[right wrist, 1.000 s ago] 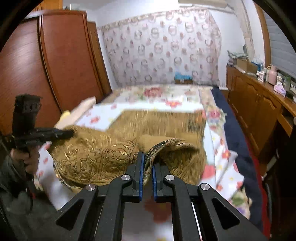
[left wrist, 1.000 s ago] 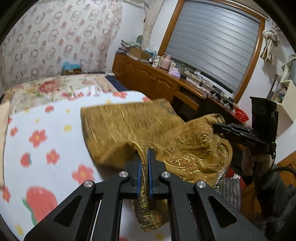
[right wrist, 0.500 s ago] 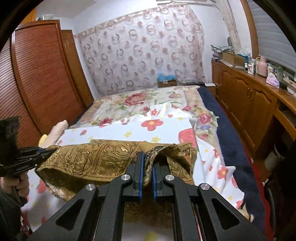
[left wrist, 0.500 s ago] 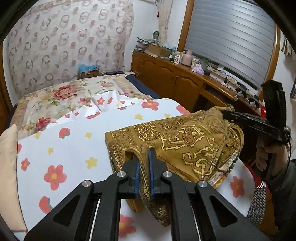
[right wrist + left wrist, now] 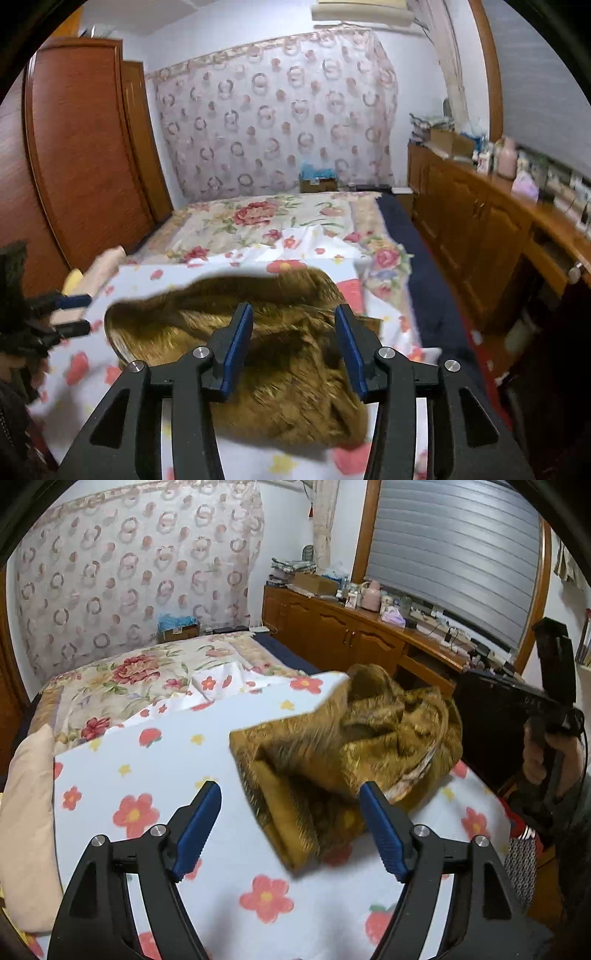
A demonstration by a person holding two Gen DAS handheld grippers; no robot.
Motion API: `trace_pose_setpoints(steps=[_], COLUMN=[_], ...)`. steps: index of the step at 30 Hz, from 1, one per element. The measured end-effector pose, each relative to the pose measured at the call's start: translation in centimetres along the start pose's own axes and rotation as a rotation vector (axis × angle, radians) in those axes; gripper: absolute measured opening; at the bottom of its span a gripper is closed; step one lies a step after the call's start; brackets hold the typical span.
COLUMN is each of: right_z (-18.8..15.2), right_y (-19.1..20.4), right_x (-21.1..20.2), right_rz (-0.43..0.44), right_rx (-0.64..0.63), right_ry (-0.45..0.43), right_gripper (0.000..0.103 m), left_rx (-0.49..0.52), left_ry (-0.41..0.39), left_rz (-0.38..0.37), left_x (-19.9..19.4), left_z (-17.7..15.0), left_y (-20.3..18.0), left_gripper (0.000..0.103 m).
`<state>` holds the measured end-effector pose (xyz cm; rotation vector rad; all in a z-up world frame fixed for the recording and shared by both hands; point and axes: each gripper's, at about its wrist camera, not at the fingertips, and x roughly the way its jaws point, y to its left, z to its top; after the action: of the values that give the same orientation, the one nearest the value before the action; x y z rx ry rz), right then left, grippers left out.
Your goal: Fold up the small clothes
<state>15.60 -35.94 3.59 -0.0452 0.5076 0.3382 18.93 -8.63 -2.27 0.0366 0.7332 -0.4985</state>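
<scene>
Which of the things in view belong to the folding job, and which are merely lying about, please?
Job: gold patterned garment; left gripper and right gripper, jaws open; flowered sheet.

Lying about: pillow; cabinet clutter; cardboard box.

The left gripper [image 5: 290, 825] has its jaws spread wide with nothing between the blue pads. The right gripper [image 5: 293, 345] is likewise parted and grips nothing; a hand [image 5: 554, 753] holds its handle.
</scene>
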Motion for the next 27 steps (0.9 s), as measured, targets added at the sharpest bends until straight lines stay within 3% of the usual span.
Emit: trace_pose_setpoints(steps=[5, 8, 16, 17, 20, 23, 27], right_z=[-2.2, -2.5, -1.0, -0.4, 0.6, 1.5, 1.9], right_y=[0.4, 0.8, 1.9, 1.6, 0.9, -0.5, -2.3], right_x=[0.3, 1.1, 6.0, 6.3, 6.4, 5.0, 3.3], right_rz=[-0.027, 0.035, 0.018, 0.044, 0.136, 0.244, 0.177], right_rx=[-0.057, -0.035, -0.175, -0.167, -0.171, -0.125, -0.059], right_ry=[0.056, 0.096, 0.19, 0.193, 0.188, 0.108, 0.056], right_gripper=[0.05, 0.05, 0.05, 0.045, 0.004, 0.003, 0.003], left_rx=[0.022, 0.034, 0.029, 0.03, 0.037, 0.026, 0.027], left_ry=[0.059, 0.096, 0.13, 0.129, 0.13, 0.126, 0.119], left_rz=[0.037, 0.044, 0.026, 0.024, 0.024, 0.028, 0.073], left_x=[1.7, 3.1, 7.0, 7.5, 8.6, 9.6, 11.2], left_z=[-1.3, -1.2, 0.6, 0.9, 1.6, 2.5, 3.5], left_y=[0.9, 1.6, 3.0, 3.0, 3.2, 3.7, 4.4], left_gripper=[0.078, 0.078, 0.078, 0.078, 0.078, 0.078, 0.078])
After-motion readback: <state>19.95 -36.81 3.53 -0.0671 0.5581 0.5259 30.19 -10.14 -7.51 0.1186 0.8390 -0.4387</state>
